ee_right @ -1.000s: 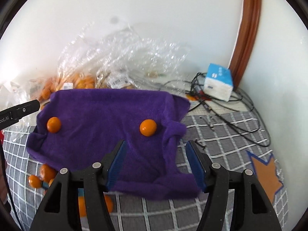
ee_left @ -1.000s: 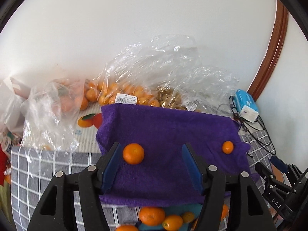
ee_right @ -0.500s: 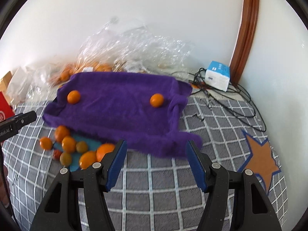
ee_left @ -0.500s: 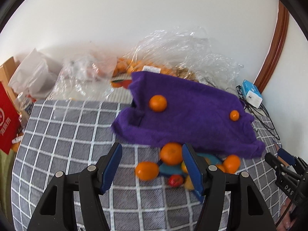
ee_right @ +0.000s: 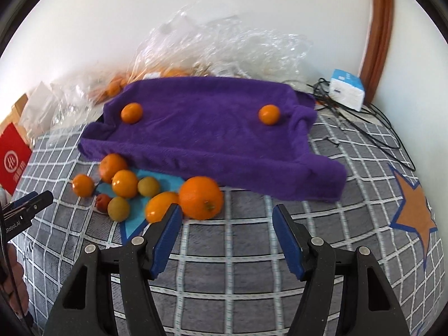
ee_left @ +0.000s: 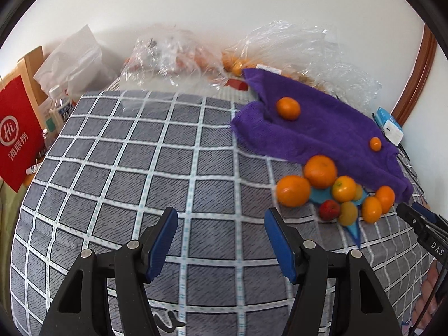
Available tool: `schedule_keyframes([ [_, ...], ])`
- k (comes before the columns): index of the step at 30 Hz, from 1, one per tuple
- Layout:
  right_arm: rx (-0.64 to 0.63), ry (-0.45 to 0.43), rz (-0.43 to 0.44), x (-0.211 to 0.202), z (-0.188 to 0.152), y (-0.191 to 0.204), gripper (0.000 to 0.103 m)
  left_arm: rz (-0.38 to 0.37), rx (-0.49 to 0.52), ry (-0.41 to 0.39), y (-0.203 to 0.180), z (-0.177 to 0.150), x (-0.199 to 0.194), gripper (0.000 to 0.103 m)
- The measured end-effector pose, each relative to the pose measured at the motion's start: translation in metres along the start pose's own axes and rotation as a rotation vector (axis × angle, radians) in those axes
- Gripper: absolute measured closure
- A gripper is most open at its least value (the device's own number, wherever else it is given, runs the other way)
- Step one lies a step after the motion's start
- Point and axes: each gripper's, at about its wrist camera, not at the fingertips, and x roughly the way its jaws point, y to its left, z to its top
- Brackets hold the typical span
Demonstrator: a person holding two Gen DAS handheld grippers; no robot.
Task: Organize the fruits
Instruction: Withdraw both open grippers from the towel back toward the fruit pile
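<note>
— Left wrist view: where is the pile of round orange fruits (ee_left: 322,184)?
— At the fuzzy purple towel's (ee_left: 322,128) edge. Left claw (ee_left: 221,240) spread, empty, over bare checked grey cloth (ee_left: 126,173).
— Right claw (ee_right: 226,238)?
— Opening, empty.

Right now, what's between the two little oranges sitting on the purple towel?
Nothing but bare purple towel. In the right wrist view, the left orange and the right orange sit apart with only fuzzy cloth between them.
</note>
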Motion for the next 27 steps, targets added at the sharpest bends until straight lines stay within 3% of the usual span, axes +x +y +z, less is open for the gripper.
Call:
schedule_keyframes([
  [6, -0.012, 0.020, -0.003, 0.017, 0.000, 0.017, 0.035, -0.008, -0.005, 0.026, 0.010, -0.003, 0.013, 0.041],
  [17, 0.005, 0.022, 0.038, 0.030, 0.011, 0.026, 0.030, 0.015, 0.045, -0.014, 0.003, -0.005, 0.016, 0.035],
  [21, 0.006, 0.015, 0.058, 0.033, 0.013, 0.032, 0.030, -0.004, 0.014, -0.022, 0.008, -0.005, 0.015, 0.035],
  [23, -0.008, -0.006, 0.042, 0.031, 0.012, 0.035, 0.035, -0.007, 0.006, -0.026, 0.010, -0.006, 0.014, 0.035],
  [27, -0.009, -0.038, 0.020, 0.026, 0.011, 0.036, 0.059, 0.012, 0.018, -0.029, 0.007, -0.007, 0.014, 0.035],
])
